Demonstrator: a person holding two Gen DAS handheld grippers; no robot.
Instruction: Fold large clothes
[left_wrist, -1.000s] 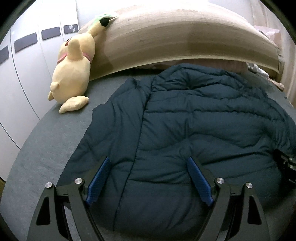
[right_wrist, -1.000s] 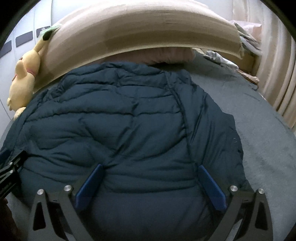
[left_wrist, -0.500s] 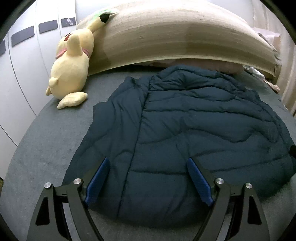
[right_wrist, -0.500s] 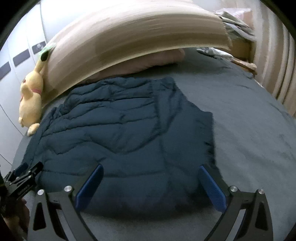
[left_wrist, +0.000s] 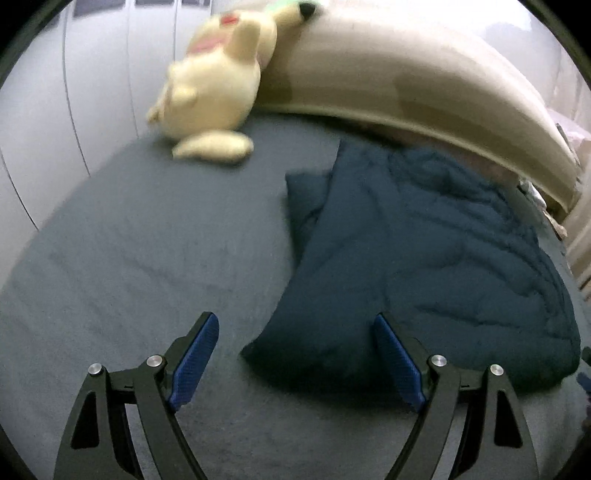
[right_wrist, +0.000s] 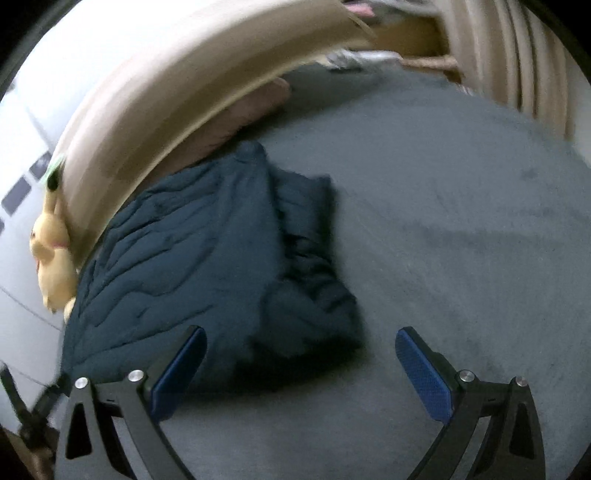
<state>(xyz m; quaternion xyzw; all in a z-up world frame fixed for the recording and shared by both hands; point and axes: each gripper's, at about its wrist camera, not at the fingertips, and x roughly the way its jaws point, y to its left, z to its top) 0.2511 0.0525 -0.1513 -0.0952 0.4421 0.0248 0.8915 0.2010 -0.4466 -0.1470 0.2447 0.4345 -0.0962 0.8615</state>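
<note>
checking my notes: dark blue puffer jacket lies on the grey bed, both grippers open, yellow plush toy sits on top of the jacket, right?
Not quite. The left wrist view shows the yellow plush toy off the dark blue puffer jacket, on the grey bed against the headboard. The left gripper and right gripper are open.

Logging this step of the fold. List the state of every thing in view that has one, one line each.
Left gripper: open, empty, above the bed.
Right gripper: open, empty.
Dark blue puffer jacket: lying flat on the bed, sleeves folded in.
Yellow plush toy: leaning against the headboard.
Grey bedsheet: spread, lightly creased.
</note>
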